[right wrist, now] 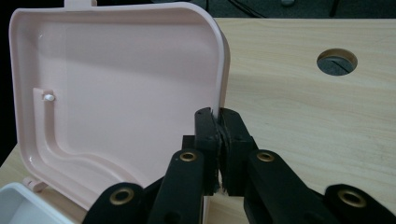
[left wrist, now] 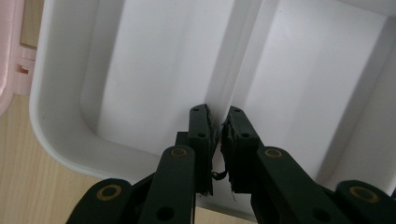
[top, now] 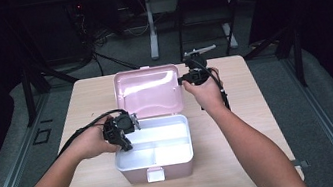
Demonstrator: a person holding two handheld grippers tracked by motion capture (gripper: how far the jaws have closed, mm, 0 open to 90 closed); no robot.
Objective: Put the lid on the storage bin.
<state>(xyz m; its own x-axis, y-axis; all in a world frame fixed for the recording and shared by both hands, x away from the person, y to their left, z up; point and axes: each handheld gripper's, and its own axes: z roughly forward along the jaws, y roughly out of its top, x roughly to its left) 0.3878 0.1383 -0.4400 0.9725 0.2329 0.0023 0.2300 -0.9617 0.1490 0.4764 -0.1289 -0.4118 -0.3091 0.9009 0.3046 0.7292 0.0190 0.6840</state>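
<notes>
Right gripper view shows right tool (right wrist: 219, 114) pinching lid (right wrist: 116, 93) edge; left tool (left wrist: 219, 114) clamps tray divider (left wrist: 233, 56).

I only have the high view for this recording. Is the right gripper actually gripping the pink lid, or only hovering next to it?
Observer: Gripping it. In the right gripper view, the right gripper has its jaws closed on the side edge of the pink lid.
Operator: What is the left gripper closed on?
Observer: Its jaws pinch a wall of the white tray, in line with the divider between two compartments.
Operator: Is anything on the table past the right hand?
Observer: The wooden table top has a round hole beside the lid.
</notes>
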